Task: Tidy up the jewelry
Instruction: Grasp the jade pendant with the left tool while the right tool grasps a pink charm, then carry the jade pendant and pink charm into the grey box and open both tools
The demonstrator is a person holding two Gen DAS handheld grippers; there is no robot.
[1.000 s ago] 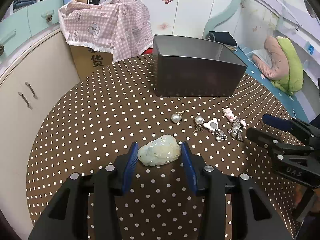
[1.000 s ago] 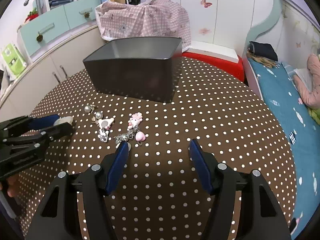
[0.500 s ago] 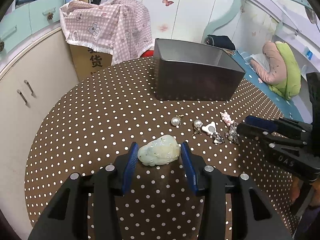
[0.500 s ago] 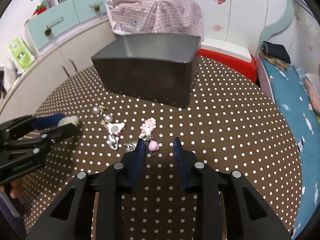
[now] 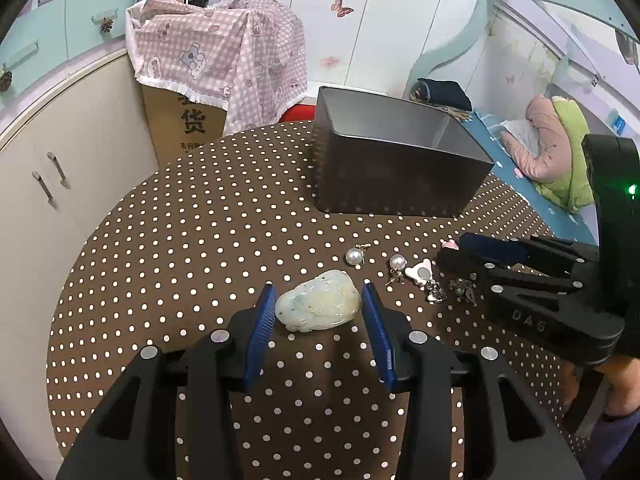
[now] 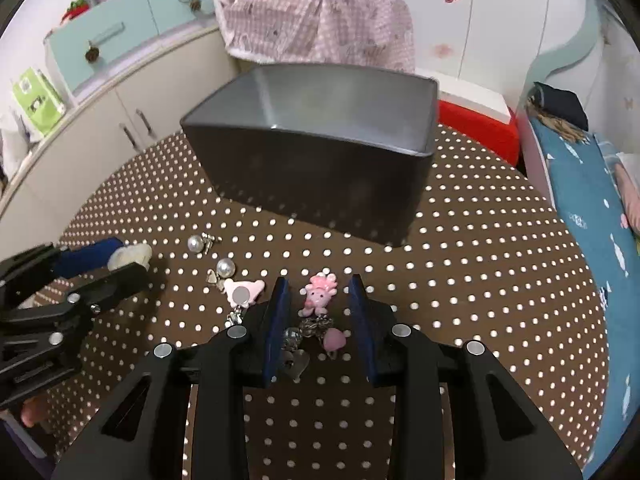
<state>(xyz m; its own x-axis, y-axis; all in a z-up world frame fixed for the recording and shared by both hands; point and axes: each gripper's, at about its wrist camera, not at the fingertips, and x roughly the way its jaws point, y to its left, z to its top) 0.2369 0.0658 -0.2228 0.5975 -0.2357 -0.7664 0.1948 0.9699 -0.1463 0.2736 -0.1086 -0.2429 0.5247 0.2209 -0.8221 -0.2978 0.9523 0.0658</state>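
On the brown dotted table (image 5: 200,240), my left gripper (image 5: 319,289) is shut on a pale green jade pendant (image 5: 320,306), blue pads against both of its ends. In the right wrist view the left gripper (image 6: 132,264) shows at the left edge. My right gripper (image 6: 318,280) points down over a pink figure charm (image 6: 319,295) with metal beads and a pink heart. Its jaws are closing, with a gap left on each side of the charm. It also shows in the left wrist view, right gripper (image 5: 452,249). Two pearl earrings (image 5: 354,256) and a white heart-shaped charm (image 5: 419,273) lie between the grippers.
An open dark grey box (image 5: 400,176) stands at the table's far side, also seen as the grey box (image 6: 320,176). Beyond are a cardboard carton under a pink checked cloth (image 5: 216,64), cream cabinets (image 5: 60,152), and a bed (image 6: 592,200) to the right.
My right gripper has slid toward the pink charm cluster and its jaws have narrowed from wide apart to straddling it. My left gripper has kept the jade pendant and hardly moved.
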